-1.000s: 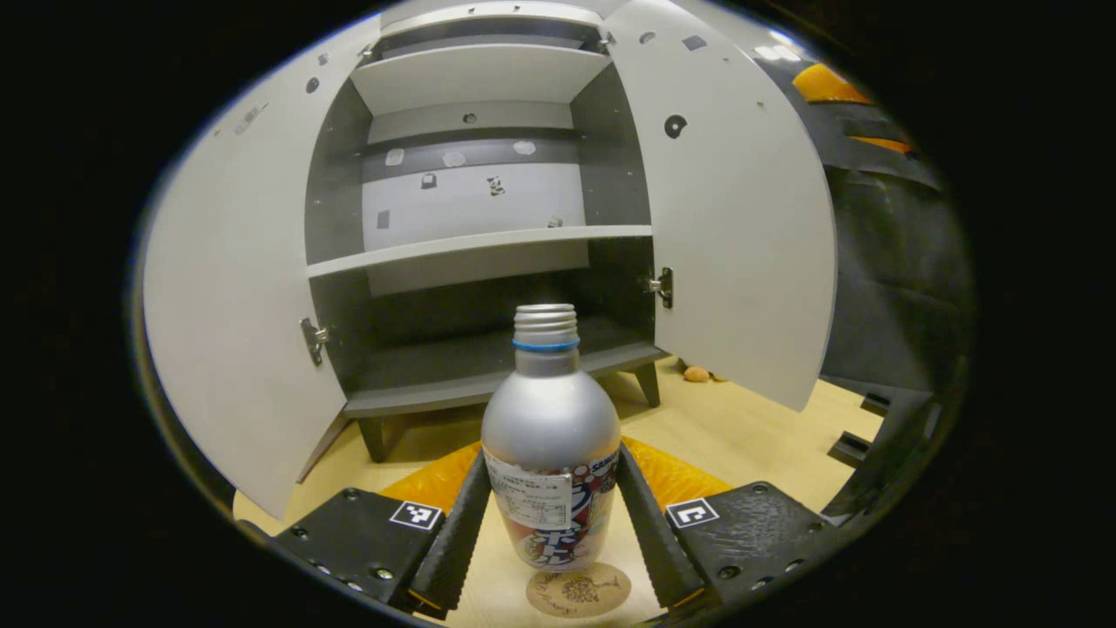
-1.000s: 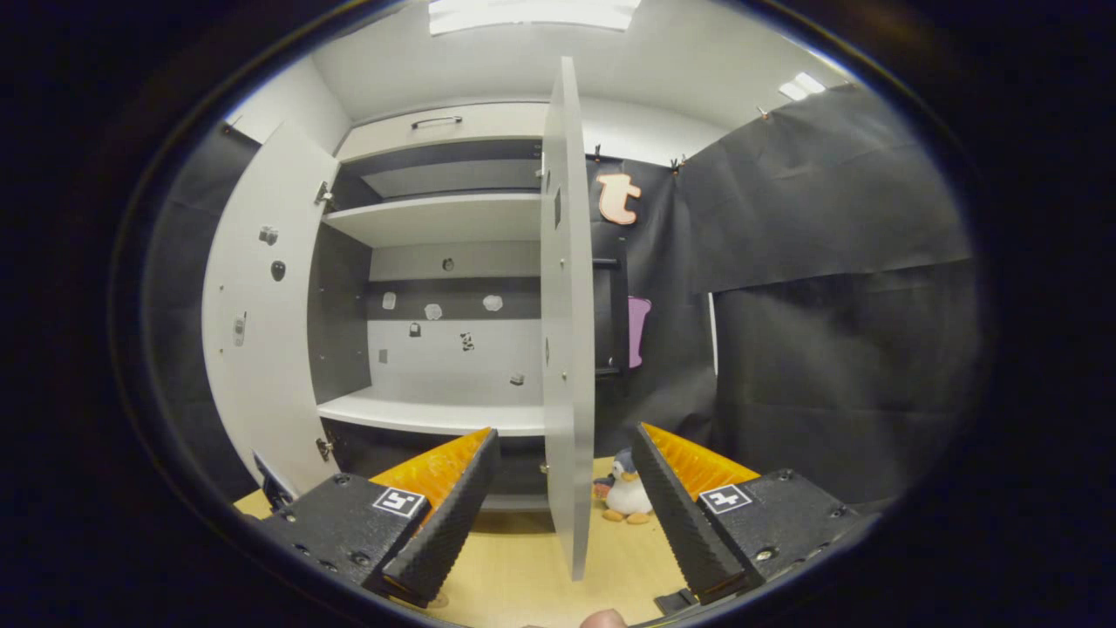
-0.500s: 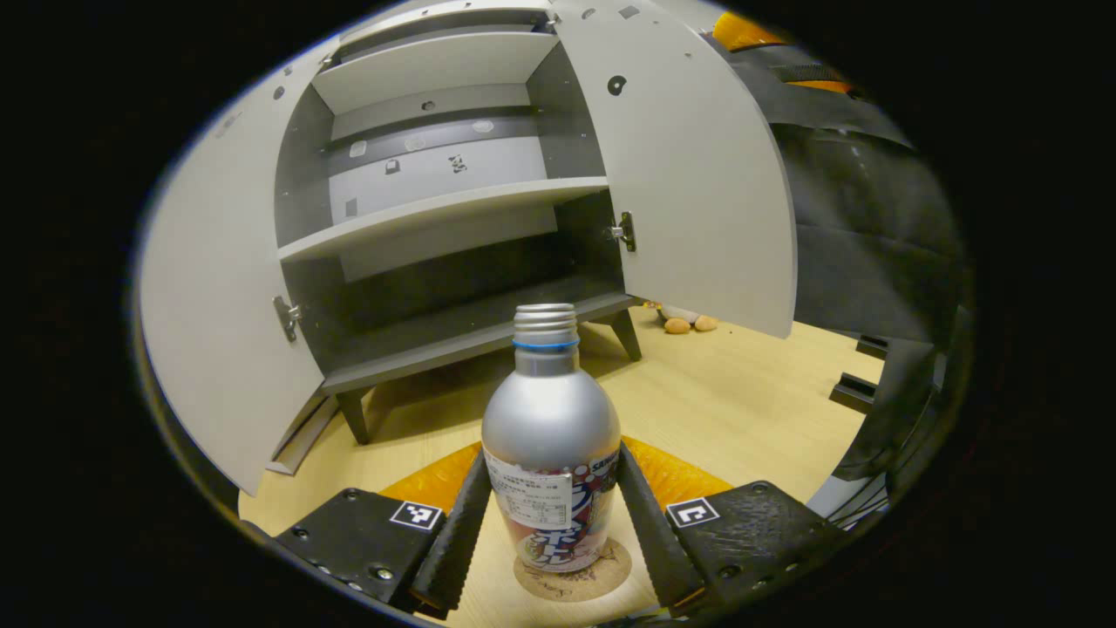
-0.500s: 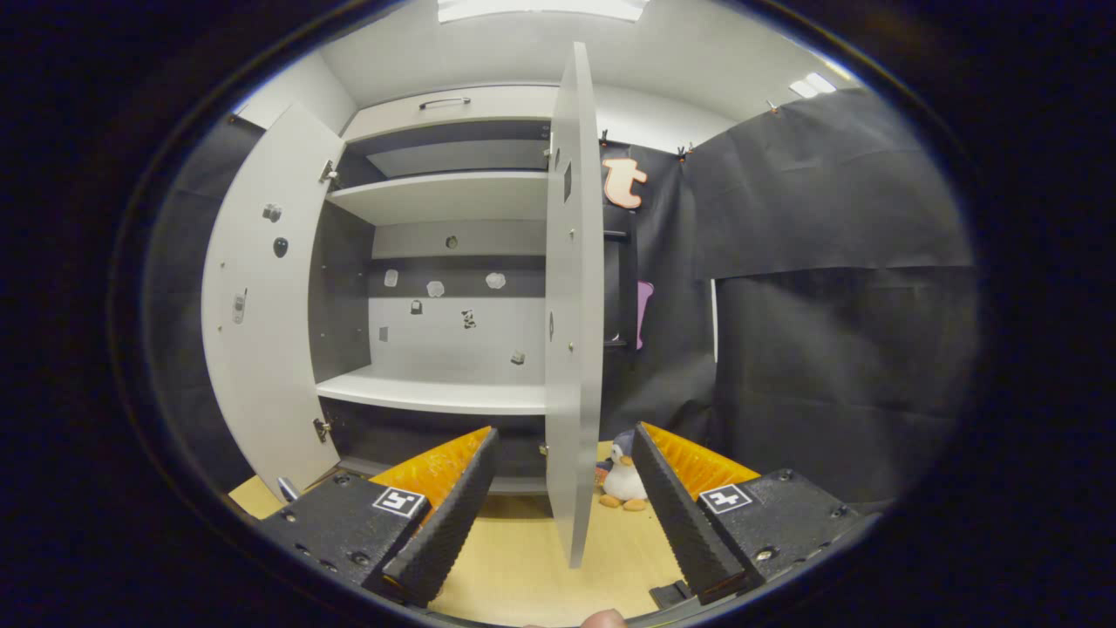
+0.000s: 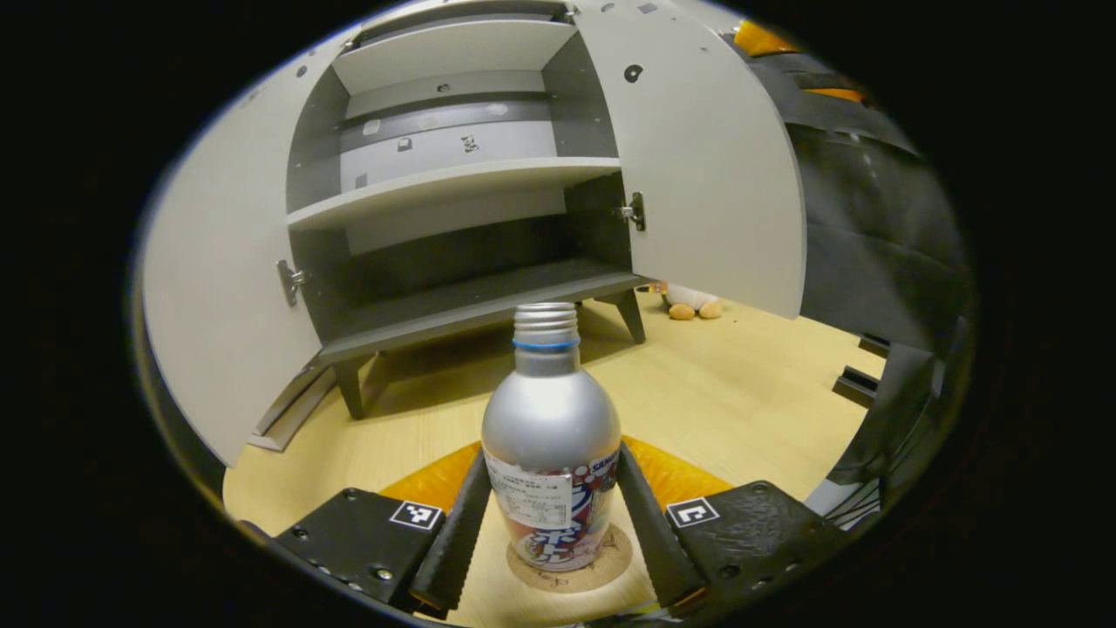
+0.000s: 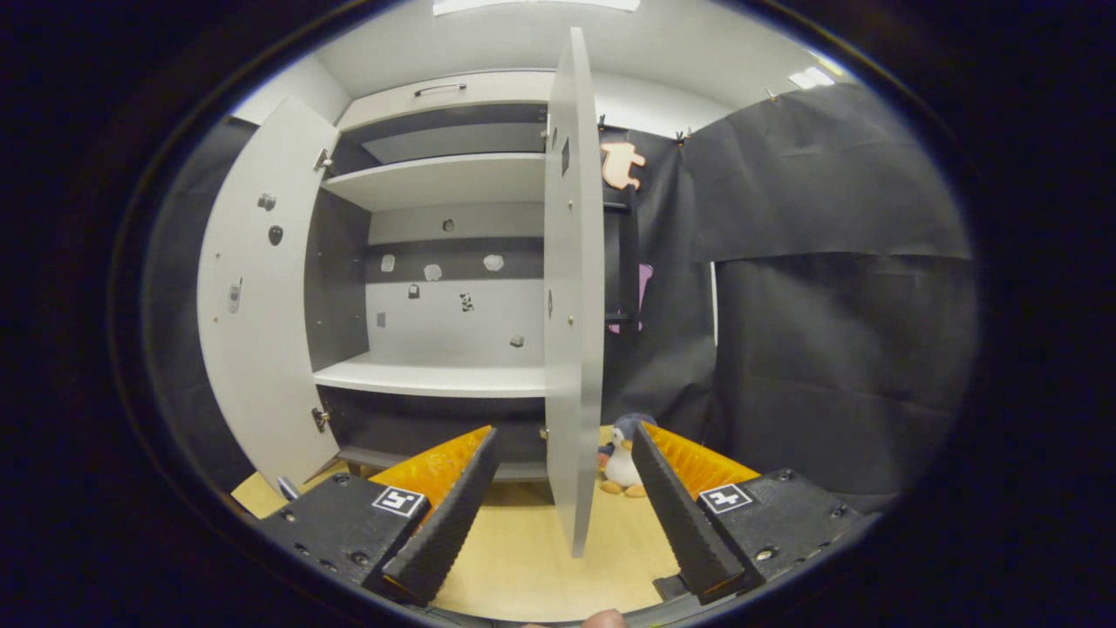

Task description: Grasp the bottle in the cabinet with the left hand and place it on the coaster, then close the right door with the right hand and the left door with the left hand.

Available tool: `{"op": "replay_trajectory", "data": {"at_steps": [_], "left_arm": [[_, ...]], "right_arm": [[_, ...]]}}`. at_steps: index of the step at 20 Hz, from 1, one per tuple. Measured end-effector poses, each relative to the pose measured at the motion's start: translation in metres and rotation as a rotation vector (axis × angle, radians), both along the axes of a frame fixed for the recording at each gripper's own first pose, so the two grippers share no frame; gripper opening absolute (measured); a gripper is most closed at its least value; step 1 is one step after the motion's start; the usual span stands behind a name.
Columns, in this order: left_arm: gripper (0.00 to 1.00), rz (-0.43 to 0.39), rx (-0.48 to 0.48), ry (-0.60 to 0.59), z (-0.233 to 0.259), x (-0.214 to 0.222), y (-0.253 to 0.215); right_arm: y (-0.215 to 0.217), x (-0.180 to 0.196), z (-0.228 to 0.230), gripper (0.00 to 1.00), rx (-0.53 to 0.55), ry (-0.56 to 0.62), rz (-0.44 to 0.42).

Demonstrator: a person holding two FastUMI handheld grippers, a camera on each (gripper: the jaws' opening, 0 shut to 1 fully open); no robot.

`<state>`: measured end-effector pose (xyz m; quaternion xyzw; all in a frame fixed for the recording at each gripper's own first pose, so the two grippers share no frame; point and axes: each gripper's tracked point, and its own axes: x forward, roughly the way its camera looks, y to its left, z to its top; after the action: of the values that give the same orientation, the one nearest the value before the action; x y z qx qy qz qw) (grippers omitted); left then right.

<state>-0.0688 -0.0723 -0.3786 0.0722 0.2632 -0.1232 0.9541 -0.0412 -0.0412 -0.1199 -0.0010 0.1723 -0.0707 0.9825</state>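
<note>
Where left gripper [image 5: 551,523] clamps: bottle [image 5: 549,453].

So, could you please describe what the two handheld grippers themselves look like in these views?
The left gripper and right gripper look alike: each has two black blocky housings studded with small screws, each housing carrying a white square tag with a black coded pattern. Long tapered jaws with ribbed inner faces angle forward from them, backed by orange textured panels. No cables or sleeves are visible.
</note>
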Motion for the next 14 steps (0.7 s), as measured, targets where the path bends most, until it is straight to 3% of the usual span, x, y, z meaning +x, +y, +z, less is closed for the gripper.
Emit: {"op": "replay_trajectory", "data": {"at_steps": [2,3,5,6,7,14], "left_arm": [[0.83,-0.002,-0.002,0.009,0.0,-0.005,0.001],[0.78,-0.001,-0.003,0.015,0.0,-0.008,0.002],[0.83,0.001,-0.005,0.023,0.0,-0.013,0.004],[0.78,0.003,-0.006,0.028,0.0,-0.016,0.005],[0.83,0.007,-0.005,0.034,0.0,-0.019,0.005],[0.81,0.019,0.007,0.062,0.001,-0.027,0.01]], "right_arm": [[-0.005,0.0,0.002,0.96,0.0,-0.009,-0.011],[-0.01,0.001,0.003,1.0,-0.006,-0.011,-0.016],[-0.023,0.001,0.005,1.0,-0.025,-0.018,-0.039],[-0.029,0.001,0.007,0.99,-0.027,-0.023,-0.049],[-0.035,0.001,0.011,0.99,-0.027,-0.032,-0.059],[-0.077,0.002,0.042,0.99,-0.034,-0.108,-0.079]]}}
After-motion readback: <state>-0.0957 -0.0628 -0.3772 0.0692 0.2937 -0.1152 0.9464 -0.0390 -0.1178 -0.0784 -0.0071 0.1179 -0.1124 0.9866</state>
